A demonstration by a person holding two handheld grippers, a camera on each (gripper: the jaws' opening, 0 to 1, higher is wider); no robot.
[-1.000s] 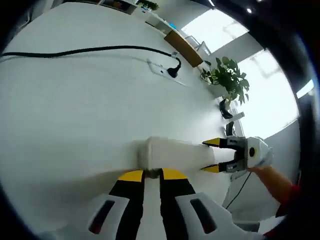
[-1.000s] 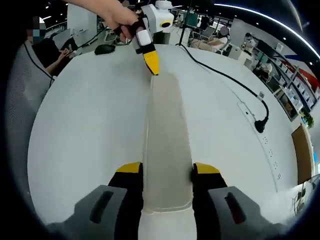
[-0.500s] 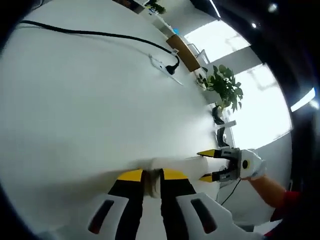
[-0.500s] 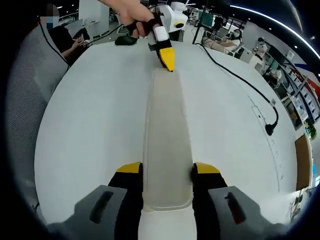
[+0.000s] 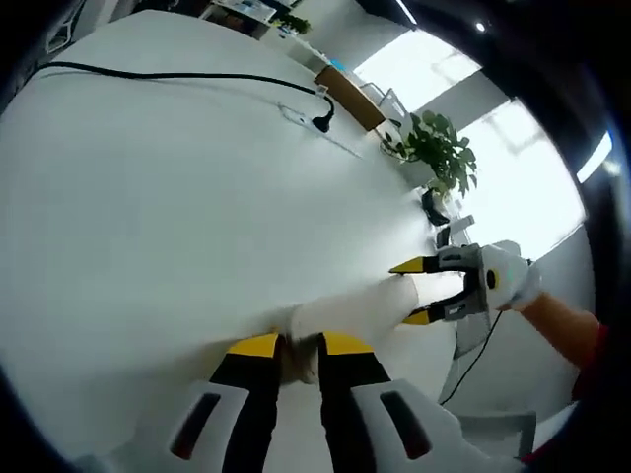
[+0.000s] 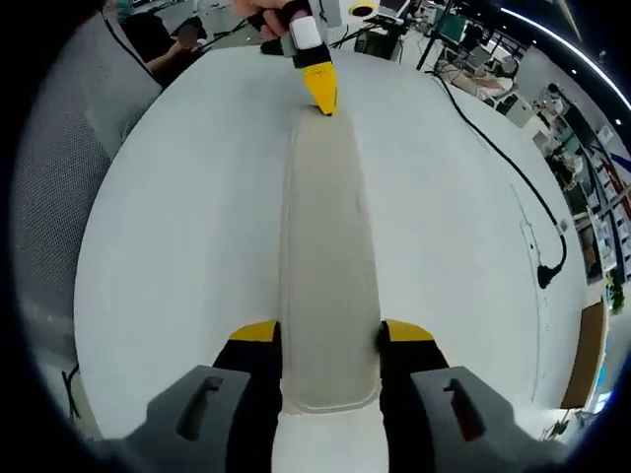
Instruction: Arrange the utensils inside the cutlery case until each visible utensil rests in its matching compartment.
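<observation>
A long, pale, translucent cutlery case (image 6: pixel 330 227) stretches over the white table (image 6: pixel 177 246), running straight away from me in the right gripper view. My right gripper (image 6: pixel 331 340) is shut on its near end, one jaw against each long side. At the far end my left gripper (image 6: pixel 318 89), held by a hand, pinches the case's short edge. In the left gripper view the case (image 5: pixel 355 304) runs off to the right from my left gripper (image 5: pixel 301 347), which is shut on its end, to my right gripper (image 5: pixel 416 292) clamped around the other end.
A black cable (image 5: pixel 177 75) runs to a power strip (image 5: pixel 301 116) at the table's far side; the same cable (image 6: pixel 498 163) ends in a plug (image 6: pixel 545 276). A potted plant (image 5: pixel 439 148) stands beyond the table. A mesh chair back (image 6: pixel 54 168) is at the left.
Both views have swung with the hands. The case stays held at both ends, and neither grip has changed.
</observation>
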